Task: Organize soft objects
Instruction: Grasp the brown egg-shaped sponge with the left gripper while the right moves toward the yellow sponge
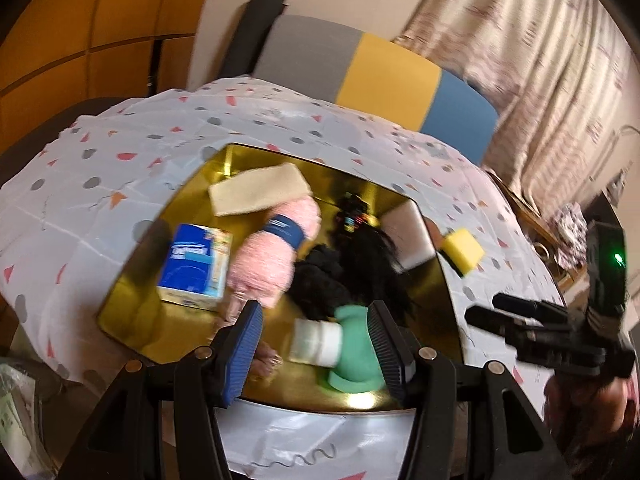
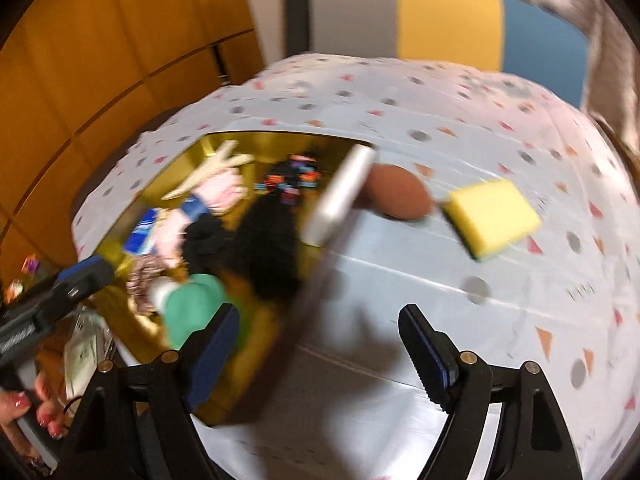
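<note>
While both views are smeared by motion, the layout reads clearly enough: a gold tray (image 1: 132,304) sits on a table covered by a white cloth (image 1: 100,152) printed with grey dots and coloured triangles. Inside the tray lie a beige folded cloth (image 1: 256,190), a pink rolled towel (image 1: 272,256) banded in blue, a blue carton (image 1: 196,264), a black furry item (image 1: 344,276), a cluster of small multicoloured pieces (image 1: 352,216) at the back, and a green soft object (image 1: 356,344) with a white roll (image 1: 316,342) beside it at the near edge.

From its own camera the left gripper (image 1: 316,348) hovers over the tray's near edge with its jaws partly apart; the green soft object lies between the pads, touching the right one, but whether it is pinched I cannot tell.

Seen from the right wrist, the right gripper (image 2: 320,356) stands wide open and holds nothing, above bare cloth just beside the tray's right rim. Beyond it a yellow sponge (image 2: 494,216) with a dark underside lies on the cloth outside the tray, near a brown rounded object (image 2: 396,192) and a white slab (image 2: 340,200) leaning on the tray's rim. A hand (image 2: 24,412) grips the other tool's handle at the lower left.
</note>
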The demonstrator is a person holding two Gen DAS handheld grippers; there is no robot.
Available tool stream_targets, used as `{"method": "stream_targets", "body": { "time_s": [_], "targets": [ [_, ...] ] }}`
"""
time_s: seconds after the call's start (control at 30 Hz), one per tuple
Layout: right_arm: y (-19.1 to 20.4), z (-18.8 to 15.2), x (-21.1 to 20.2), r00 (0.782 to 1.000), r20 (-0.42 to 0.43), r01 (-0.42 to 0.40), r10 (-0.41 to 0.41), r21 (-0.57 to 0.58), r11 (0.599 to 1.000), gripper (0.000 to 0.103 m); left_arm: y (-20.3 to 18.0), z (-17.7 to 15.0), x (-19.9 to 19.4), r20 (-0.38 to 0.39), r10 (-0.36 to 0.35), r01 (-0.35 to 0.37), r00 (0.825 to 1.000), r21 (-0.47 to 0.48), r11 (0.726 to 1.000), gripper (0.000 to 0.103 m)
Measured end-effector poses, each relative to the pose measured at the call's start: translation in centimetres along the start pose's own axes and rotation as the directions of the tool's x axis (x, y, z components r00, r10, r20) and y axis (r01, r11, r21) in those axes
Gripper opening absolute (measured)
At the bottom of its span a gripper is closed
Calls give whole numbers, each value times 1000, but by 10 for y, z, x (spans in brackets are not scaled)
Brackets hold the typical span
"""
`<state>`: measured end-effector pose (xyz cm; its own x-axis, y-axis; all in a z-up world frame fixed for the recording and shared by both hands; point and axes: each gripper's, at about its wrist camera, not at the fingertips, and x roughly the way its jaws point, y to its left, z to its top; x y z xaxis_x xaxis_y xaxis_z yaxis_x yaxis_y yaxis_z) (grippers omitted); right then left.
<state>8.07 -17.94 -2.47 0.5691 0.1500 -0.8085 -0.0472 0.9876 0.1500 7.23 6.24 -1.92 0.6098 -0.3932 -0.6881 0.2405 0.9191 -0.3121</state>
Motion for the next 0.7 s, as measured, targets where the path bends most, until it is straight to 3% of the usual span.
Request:
{"method": "stream_targets", "body": {
  "time_s": [0.33,0.53,0.7],
  "targets": [
    [-81,-22,3,992,-50,117,-113,85,989,83,-40,-13,7,-36,-58,61,998,104,993,55],
    [-130,-14,1,982,-22,189,-188,103,977,83,-78,-11,13,-60,-102,110,993,146,983,55],
    [-166,-4,5,968,9,249,-252,106,963,83,-125,7,26,-85,-105,123,991,240,963,55]
  ]
}}
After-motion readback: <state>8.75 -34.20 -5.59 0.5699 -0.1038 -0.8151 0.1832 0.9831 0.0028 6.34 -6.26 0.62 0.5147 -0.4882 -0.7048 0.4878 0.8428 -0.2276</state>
